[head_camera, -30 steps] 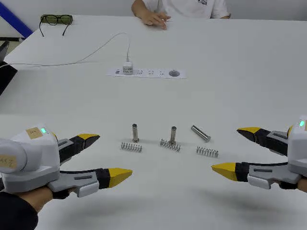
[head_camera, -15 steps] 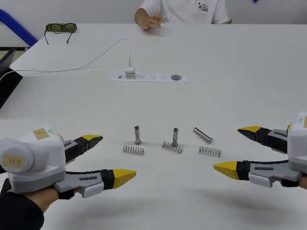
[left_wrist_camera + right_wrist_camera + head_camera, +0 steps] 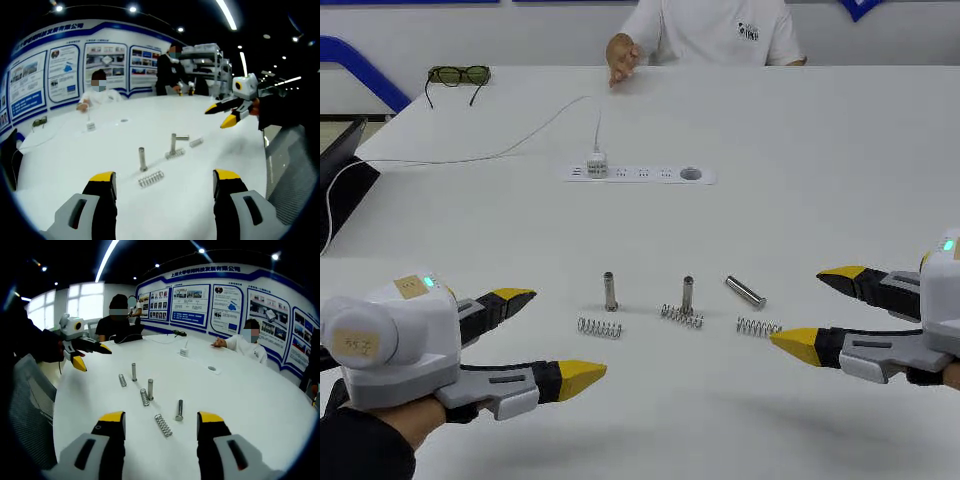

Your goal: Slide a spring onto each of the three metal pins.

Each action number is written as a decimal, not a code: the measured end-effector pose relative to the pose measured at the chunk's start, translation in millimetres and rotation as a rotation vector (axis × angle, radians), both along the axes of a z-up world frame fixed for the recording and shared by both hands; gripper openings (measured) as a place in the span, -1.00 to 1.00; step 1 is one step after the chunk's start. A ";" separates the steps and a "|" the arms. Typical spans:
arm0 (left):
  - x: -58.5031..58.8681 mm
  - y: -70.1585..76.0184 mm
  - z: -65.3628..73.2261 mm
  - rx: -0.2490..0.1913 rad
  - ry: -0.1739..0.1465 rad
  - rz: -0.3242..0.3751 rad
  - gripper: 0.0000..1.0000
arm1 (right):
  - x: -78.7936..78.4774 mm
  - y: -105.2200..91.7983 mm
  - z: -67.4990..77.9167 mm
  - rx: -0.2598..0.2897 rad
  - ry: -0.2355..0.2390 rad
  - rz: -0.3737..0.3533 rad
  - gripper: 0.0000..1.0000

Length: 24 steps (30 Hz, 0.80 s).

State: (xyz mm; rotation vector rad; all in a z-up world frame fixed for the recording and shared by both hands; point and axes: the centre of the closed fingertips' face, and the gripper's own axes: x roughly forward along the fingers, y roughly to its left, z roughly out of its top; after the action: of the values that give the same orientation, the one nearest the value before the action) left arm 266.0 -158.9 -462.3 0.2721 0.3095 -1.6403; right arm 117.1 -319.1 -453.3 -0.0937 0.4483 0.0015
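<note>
Metal pins and steel springs lie as they lay 1 second ago, and no spring is on a pin yet. The left pin (image 3: 610, 290) and the middle pin (image 3: 687, 294) stand upright on the white surface (image 3: 840, 150); the right pin (image 3: 745, 292) lies on its side. On my side of each pin 1 spring lies flat: the left spring (image 3: 599, 327), the middle spring (image 3: 680, 317) just beside the foot of its pin, and the right spring (image 3: 757, 327).

The whole head view has shifted since then. That was my head moving, not the things. My left gripper (image 3: 560, 332) keeps its place left of the row, jaws spread wide and empty. My right gripper (image 3: 802, 306), jaws also spread and empty, has come nearer: its lower yellow tip now appears just beside the end of the right spring.

The head view gives the power strip (image 3: 640, 174), the glasses (image 3: 458, 75) and a seated person's hand (image 3: 620, 55) at the far edge. The left gripper view looks along the row and catches the right gripper in the air beyond it. The right gripper view has the right spring between my jaws, the left gripper beyond the row, and blue wall panels (image 3: 227, 302) behind.
</note>
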 end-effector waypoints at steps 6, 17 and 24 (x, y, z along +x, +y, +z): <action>1.2 0.9 -0.7 -0.004 0.002 0.005 0.61 | -2.6 -1.7 -2.2 0.001 0.020 -0.019 0.09; 1.4 0.2 -6.5 -0.004 0.009 0.005 0.61 | 3.6 -14.5 -4.5 -0.001 0.058 -0.048 -0.09; 0.8 0.4 -8.2 -0.003 0.013 0.011 0.61 | 13.9 -23.0 -5.2 -0.019 0.084 -0.047 -0.19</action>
State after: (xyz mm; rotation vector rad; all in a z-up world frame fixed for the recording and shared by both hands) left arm 266.7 -158.5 -470.5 0.2569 0.3174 -1.6323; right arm 131.0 -342.1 -458.5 -0.1025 0.5348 -0.0455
